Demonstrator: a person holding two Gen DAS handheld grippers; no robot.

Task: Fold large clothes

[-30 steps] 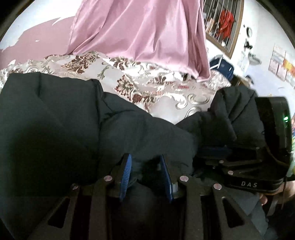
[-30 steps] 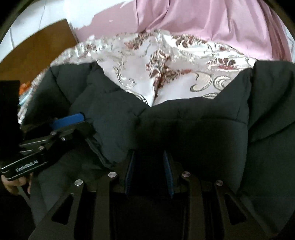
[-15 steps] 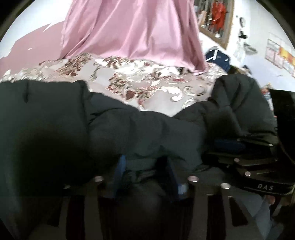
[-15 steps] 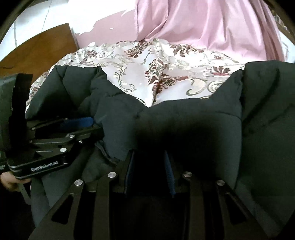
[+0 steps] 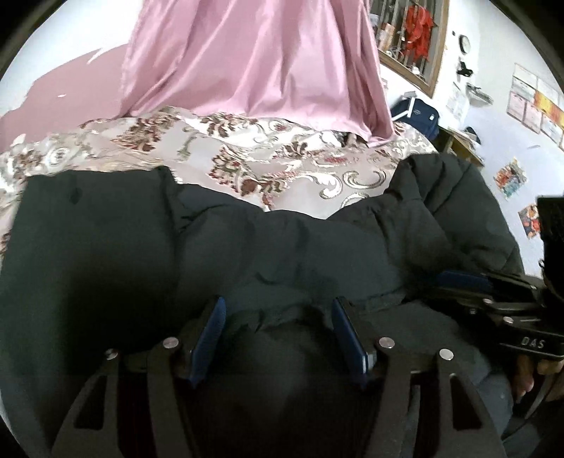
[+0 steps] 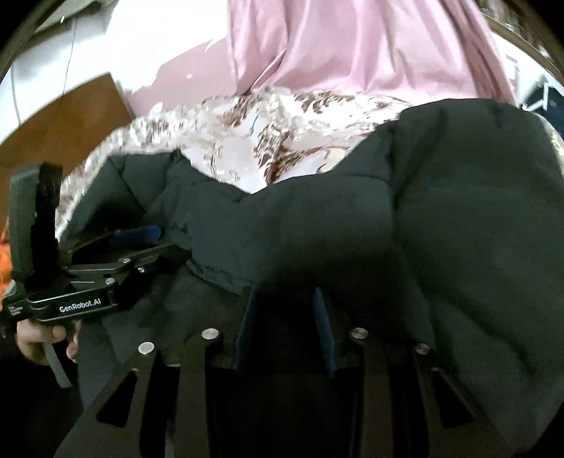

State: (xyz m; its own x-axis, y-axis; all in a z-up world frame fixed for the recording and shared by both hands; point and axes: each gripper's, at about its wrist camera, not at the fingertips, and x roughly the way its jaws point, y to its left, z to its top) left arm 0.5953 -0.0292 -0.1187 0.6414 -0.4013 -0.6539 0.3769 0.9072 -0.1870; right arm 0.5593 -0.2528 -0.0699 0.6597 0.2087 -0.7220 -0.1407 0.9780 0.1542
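Note:
A large dark padded jacket (image 5: 268, 253) lies bunched on a floral bedspread (image 5: 246, 155); it also fills the right wrist view (image 6: 352, 225). My left gripper (image 5: 278, 310) stands with its blue pads wider apart, the jacket's hem lying loosely between them. It shows from the side in the right wrist view (image 6: 141, 234). My right gripper (image 6: 287, 303) is shut on a thick fold of the jacket. It appears at the right edge of the left wrist view (image 5: 461, 278).
A pink satin curtain (image 5: 253, 60) hangs behind the bed. A brown wooden headboard (image 6: 63, 116) is at the left. A navy bag (image 5: 419, 116) and a barred window (image 5: 409, 31) are at the right by a wall with posters.
My left gripper's pads have spread apart and loosened their hold on the jacket's hem. Both grippers have moved forward over the bed with the jacket. The right gripper keeps its grip.

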